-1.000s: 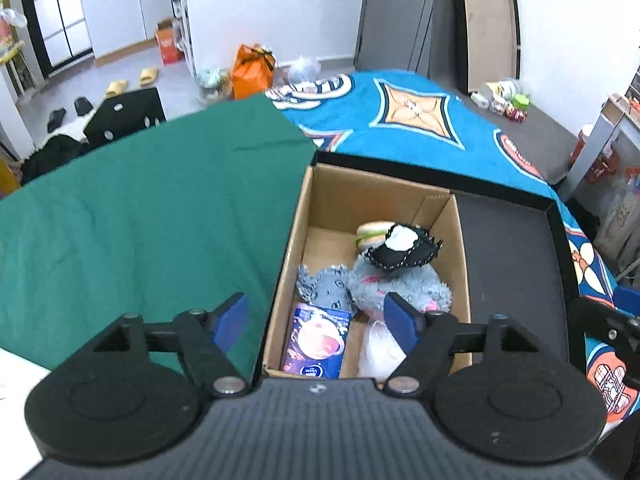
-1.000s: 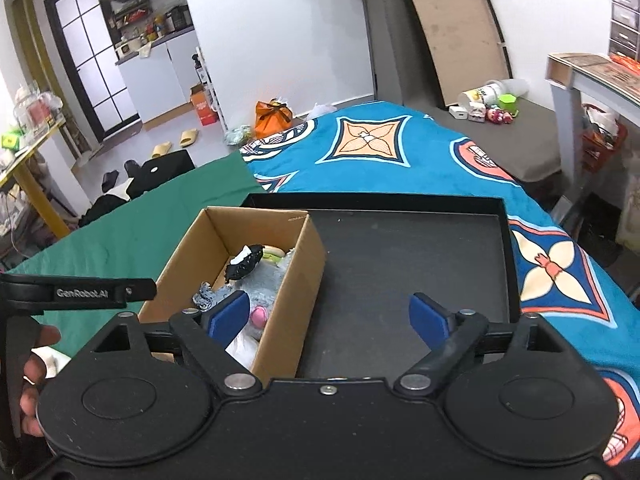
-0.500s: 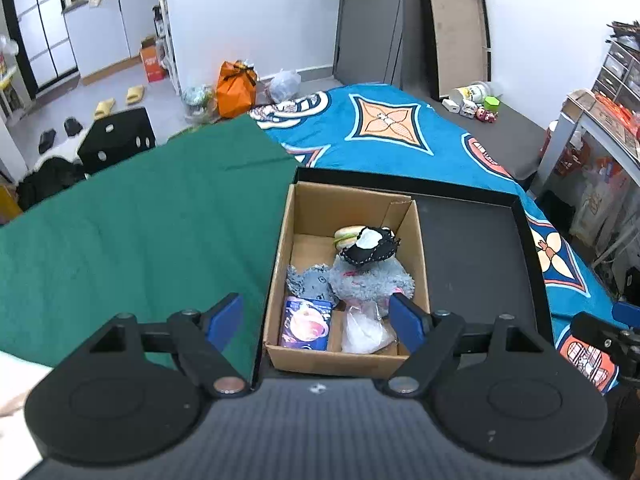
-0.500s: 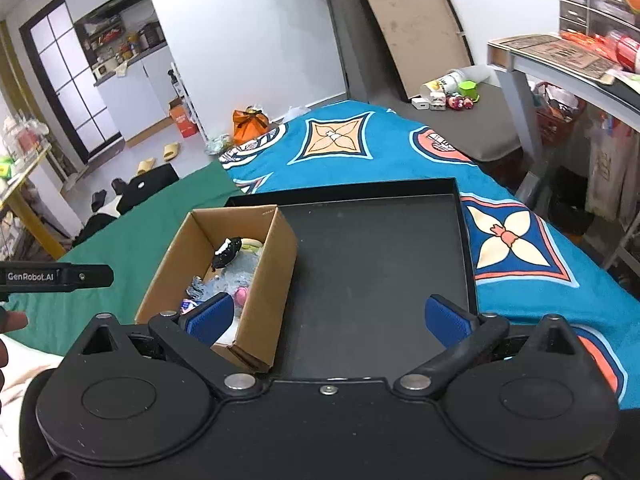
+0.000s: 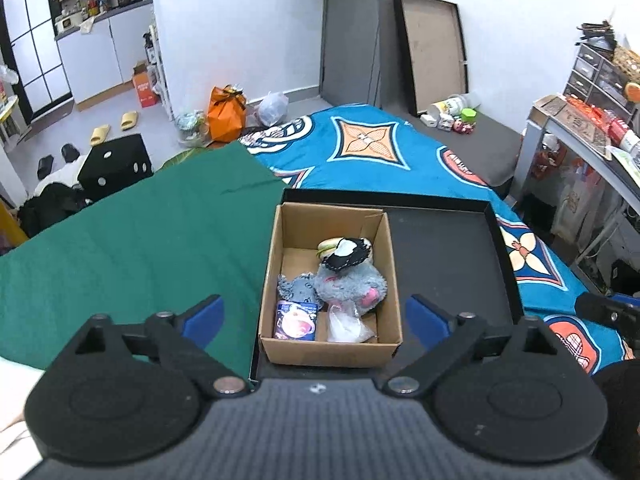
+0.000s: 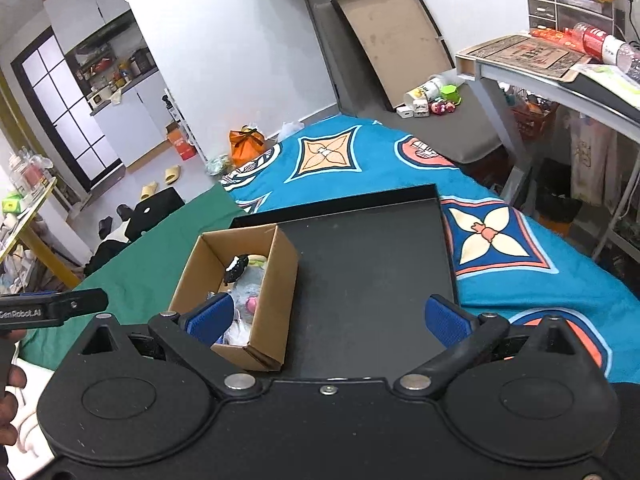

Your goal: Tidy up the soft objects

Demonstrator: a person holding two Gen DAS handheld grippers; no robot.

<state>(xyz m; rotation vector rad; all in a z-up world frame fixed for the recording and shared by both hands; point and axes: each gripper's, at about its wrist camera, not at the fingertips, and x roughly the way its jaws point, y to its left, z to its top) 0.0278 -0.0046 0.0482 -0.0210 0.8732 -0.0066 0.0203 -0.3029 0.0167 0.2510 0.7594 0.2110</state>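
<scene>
A grey plush toy (image 5: 352,286) lies with other soft items in a cardboard box (image 5: 332,346) at the left end of a black tray (image 5: 448,248) on a bed. Above, the left gripper (image 5: 314,316) and right gripper (image 6: 328,314) hover, jaws spread wide, holding nothing.

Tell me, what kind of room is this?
Probably a lived-in home, maybe a small flat: slippers lie on the floor by a kitchen counter, and a patterned blue blanket covers the work surface holding the cardboard box of soft toys.
</scene>
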